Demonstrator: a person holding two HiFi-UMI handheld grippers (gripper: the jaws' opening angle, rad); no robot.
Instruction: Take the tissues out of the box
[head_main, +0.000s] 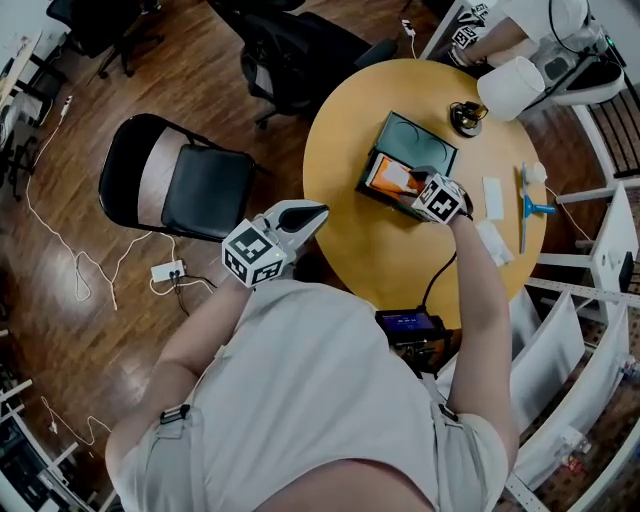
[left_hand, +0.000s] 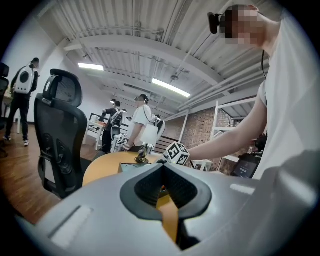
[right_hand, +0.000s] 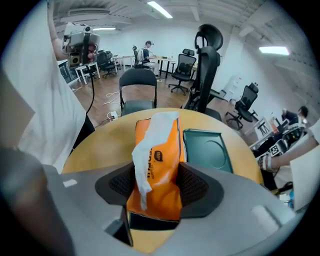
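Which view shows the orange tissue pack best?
Right gripper view: the tissue pack sits between the right gripper's pads, white tissue showing. Head view shows it small in the box; left gripper view, not clearly.

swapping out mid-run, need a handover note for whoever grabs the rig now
Left hand-held gripper: shut, empty, held beside the table.
Right hand-held gripper: shut on the orange tissue pack, upright over the box.
Box: open on the table.
Done: pack gripped.
Left: lift it clear of the box, probably set it on the table.
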